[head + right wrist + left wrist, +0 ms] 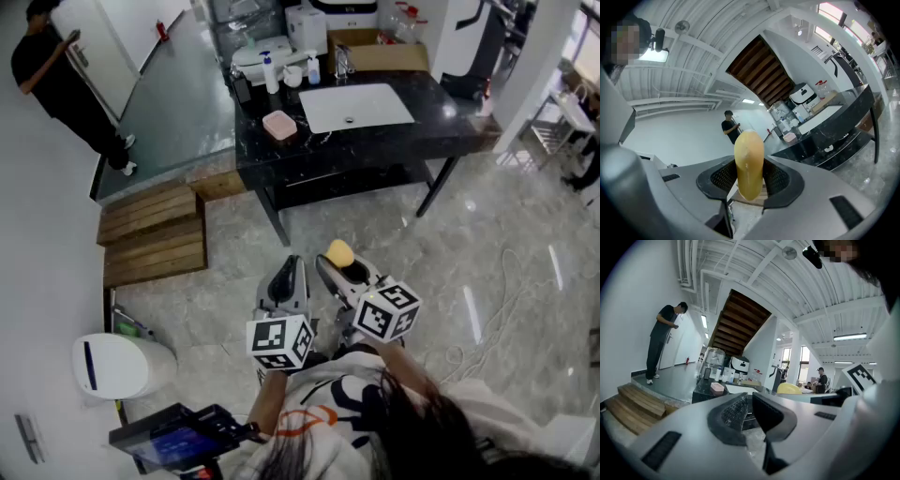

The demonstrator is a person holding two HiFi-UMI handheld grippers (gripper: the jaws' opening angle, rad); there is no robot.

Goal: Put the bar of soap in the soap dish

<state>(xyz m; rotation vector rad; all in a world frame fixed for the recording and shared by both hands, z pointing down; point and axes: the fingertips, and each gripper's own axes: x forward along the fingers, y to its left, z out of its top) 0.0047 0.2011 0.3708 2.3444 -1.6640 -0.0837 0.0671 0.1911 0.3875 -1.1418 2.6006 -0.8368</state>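
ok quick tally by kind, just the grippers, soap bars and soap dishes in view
grippers: 2, the left gripper and the right gripper
soap bars: 1, the yellow soap bar clamped between the right gripper's fingers
soap dishes: 1, the pink soap dish on the black counter
total: 4

Glossy grey marble floor [506,244] underfoot. Ahead, a long black marble worktop [450,127] with a white rectangular basin [354,106]. Pale wooden plank steps [150,234] climb left to a grey raised platform [178,103]; a dark wooden staircase underside [740,319] overhead.
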